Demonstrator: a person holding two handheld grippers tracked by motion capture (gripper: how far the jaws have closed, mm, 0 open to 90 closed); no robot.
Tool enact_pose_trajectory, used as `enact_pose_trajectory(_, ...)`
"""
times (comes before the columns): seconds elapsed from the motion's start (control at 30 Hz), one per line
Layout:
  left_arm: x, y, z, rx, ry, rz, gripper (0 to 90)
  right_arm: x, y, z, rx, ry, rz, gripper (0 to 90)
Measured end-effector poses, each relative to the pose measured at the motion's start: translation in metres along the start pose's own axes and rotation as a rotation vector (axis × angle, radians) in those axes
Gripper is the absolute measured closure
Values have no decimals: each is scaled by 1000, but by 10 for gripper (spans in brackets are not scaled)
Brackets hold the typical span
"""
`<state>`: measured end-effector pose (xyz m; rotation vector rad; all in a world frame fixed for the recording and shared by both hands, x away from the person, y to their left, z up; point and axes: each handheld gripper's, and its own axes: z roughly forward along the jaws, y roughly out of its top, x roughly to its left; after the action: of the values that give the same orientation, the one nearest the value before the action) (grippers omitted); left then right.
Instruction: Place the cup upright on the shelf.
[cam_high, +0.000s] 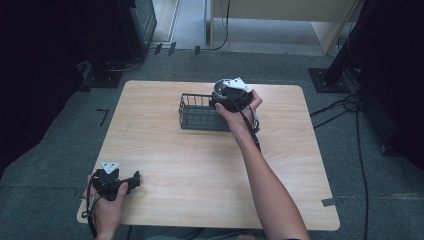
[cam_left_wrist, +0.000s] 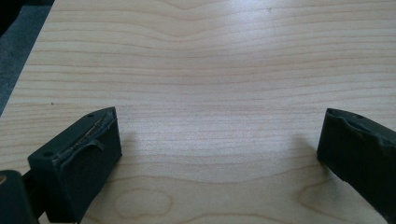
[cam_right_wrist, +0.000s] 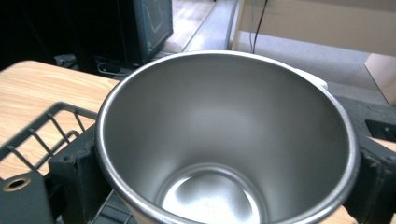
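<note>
Left tongs (cam_high: 134, 181) rest wide and empty on the surface (cam_high: 190, 165). Right tongs (cam_right_wrist: 224, 186) clamp the steel cup (cam_right_wrist: 224, 140) upright over the wire basket (cam_high: 197, 112). Lower straight, release once seated.

I worked in what looked like a lab or office test space, grey carpet floor (cam_high: 380, 200) with tape marks, one bare wooden table (cam_high: 200, 165), loose black cables (cam_high: 350, 107), dark equipment stands (cam_high: 327, 75), a pale cabinet (cam_high: 280, 12) behind.
</note>
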<state>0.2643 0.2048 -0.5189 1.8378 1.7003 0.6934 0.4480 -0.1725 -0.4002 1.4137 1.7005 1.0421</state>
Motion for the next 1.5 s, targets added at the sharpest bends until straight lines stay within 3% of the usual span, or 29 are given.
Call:
enact_pose_trajectory(0.13, 0, 0, 0, 0, 0, 0, 0, 4, -6, 2, 1, 4, -12, 67)
enact_pose_trajectory(0.57, 0, 0, 0, 0, 0, 0, 0, 4, -9, -4, 38, 12, 27, 64)
enact_pose_trajectory(0.9, 0, 0, 0, 0, 0, 0, 0, 11, -5, -5, 83, -44, 40, 64)
enact_pose_trajectory(1.17, 0, 0, 0, 0, -1, 0, 0, 11, -6, -5, 90, -42, 47, 60)
enact_pose_trajectory(1.5, 0, 0, 0, 1, 0, 0, 0, 9, -15, -9, 88, -31, -9, 59)
